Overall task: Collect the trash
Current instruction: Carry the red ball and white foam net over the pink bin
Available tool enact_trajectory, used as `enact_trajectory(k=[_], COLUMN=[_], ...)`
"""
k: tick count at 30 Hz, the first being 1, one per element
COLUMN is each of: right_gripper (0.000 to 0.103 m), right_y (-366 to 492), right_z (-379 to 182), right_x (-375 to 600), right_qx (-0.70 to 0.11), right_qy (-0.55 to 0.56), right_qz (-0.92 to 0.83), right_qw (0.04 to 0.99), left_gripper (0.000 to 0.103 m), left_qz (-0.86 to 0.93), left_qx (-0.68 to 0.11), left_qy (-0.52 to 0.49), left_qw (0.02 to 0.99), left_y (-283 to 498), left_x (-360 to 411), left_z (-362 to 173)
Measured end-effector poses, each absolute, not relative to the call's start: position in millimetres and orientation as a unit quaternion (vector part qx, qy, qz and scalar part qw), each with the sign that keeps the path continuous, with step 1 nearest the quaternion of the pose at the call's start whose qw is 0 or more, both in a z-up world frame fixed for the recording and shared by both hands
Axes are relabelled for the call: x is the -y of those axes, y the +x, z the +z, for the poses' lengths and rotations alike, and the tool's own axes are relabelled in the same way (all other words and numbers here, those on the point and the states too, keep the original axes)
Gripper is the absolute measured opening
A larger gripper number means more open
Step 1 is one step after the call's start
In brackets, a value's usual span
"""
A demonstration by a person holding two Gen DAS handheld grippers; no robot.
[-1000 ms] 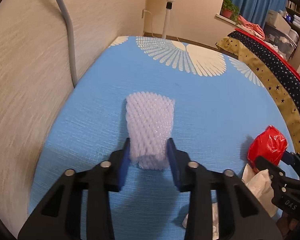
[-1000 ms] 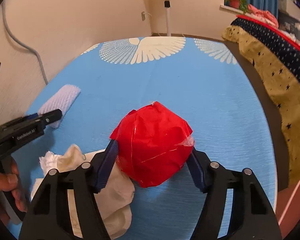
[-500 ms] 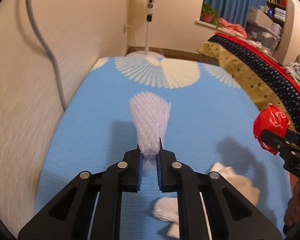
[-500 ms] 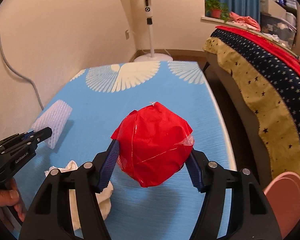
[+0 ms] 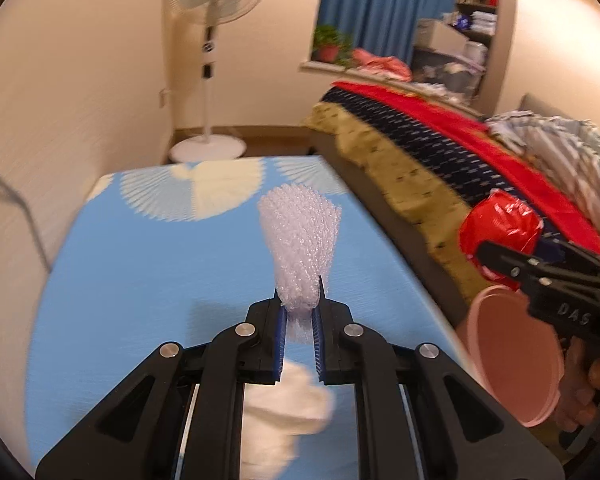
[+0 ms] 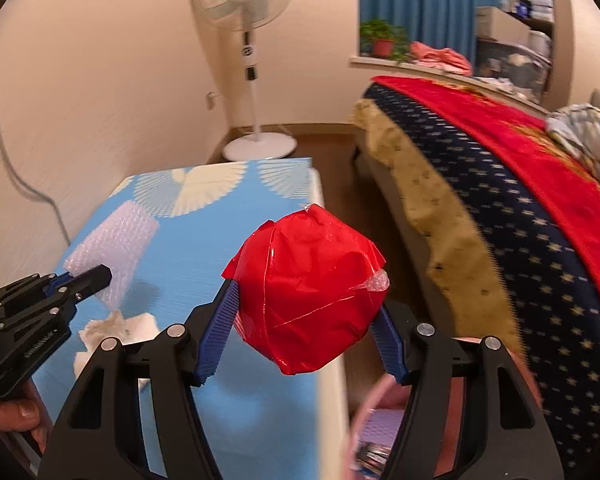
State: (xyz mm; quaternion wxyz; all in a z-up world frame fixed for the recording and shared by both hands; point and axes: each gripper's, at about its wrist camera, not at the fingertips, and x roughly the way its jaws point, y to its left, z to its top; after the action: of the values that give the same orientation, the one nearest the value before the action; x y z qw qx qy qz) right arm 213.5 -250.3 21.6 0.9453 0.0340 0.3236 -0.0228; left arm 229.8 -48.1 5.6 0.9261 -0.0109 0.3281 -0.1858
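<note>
Trash is in both of my grippers. The left gripper (image 5: 299,322) is pinched on the near end of a white foam net sleeve (image 5: 300,248), which sticks out ahead of the fingertips and fans wider toward its far end, lifted off the blue table (image 5: 140,280) below it. My right gripper (image 6: 306,320) clamps a red crumpled ball (image 6: 306,292) of plastic wrap and tape between its blue pads (image 6: 216,336), jaws spread wide around it; the ball fills the gap and bulges up and forward of the fingers.

From the left wrist I see the right gripper (image 5: 500,258) off to my right, carrying the red ball (image 5: 500,236) beyond the table's right edge and above a pink bin (image 5: 516,356), whose open rim sits just below and behind the ball. From the right wrist the bin's rim (image 6: 370,396) shows only as a blurred pink arc under my right finger, with some dark and purple contents inside that I cannot make out.

Crumpled white tissue (image 5: 288,408) lies on the table directly under the left gripper's fingers; from the right wrist it (image 6: 116,332) sits to my lower left, just below the left gripper (image 6: 96,276) and the sleeve (image 6: 116,244).

A standing fan (image 6: 246,0) is far ahead by the wall, and a bed with a starred blanket (image 6: 500,216) runs along my right.
</note>
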Motion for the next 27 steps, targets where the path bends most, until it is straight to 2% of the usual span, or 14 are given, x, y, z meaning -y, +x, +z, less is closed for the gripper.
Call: enact_trajectory(k=[14,27], right_gripper=[0.064,0.064], right_y=[140.6,87.2], right_z=[51.3,47.4], right_x=[347.2,409.5], right_qx=[-0.302,-0.313], right_qy=[0.03,0.024], right_qz=[-0.12,-0.162], right_qw=[0.945,0.935], left_gripper=[0.011,0.011], left_qz=[-0.274,-0.337], left_qx=[-0.304,-0.306], left_qy=[0.024,0.046], left_qw=[0.912,0.889], left_y=[183.0,149.9], left_x=[136.5,193.0], left_z=[20.7,13.3])
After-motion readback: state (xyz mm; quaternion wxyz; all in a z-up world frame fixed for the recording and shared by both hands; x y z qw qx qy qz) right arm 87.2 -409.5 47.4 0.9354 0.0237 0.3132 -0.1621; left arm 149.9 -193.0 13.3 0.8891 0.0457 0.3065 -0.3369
